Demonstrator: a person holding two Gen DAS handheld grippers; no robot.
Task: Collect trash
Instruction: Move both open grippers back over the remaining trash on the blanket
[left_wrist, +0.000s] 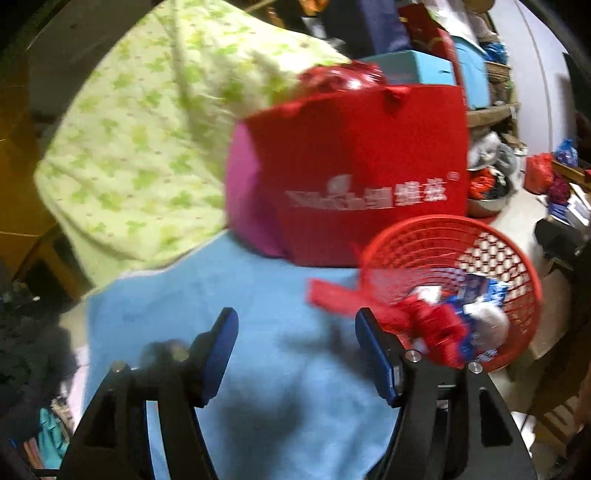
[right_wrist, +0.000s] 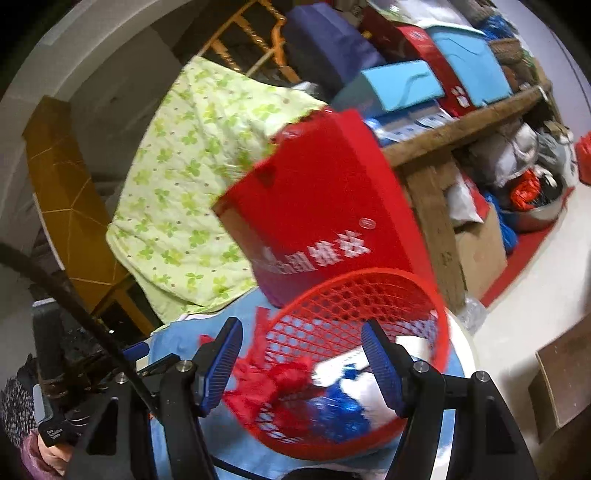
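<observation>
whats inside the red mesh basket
The red mesh basket holds crumpled red plastic, blue wrappers and white paper. Anything beneath that pile is covered.

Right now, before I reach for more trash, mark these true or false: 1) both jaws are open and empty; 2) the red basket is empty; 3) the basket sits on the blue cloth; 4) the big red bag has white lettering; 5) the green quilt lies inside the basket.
1) The left gripper and right gripper stand with jaws open, nothing between them: true.
2) The red basket is empty: false. It holds red, blue and white trash.
3) The basket sits on the blue cloth: true.
4) The big red bag has white lettering: true.
5) The green quilt lies inside the basket: false. It is heaped behind the cloth, beside the bag.
</observation>
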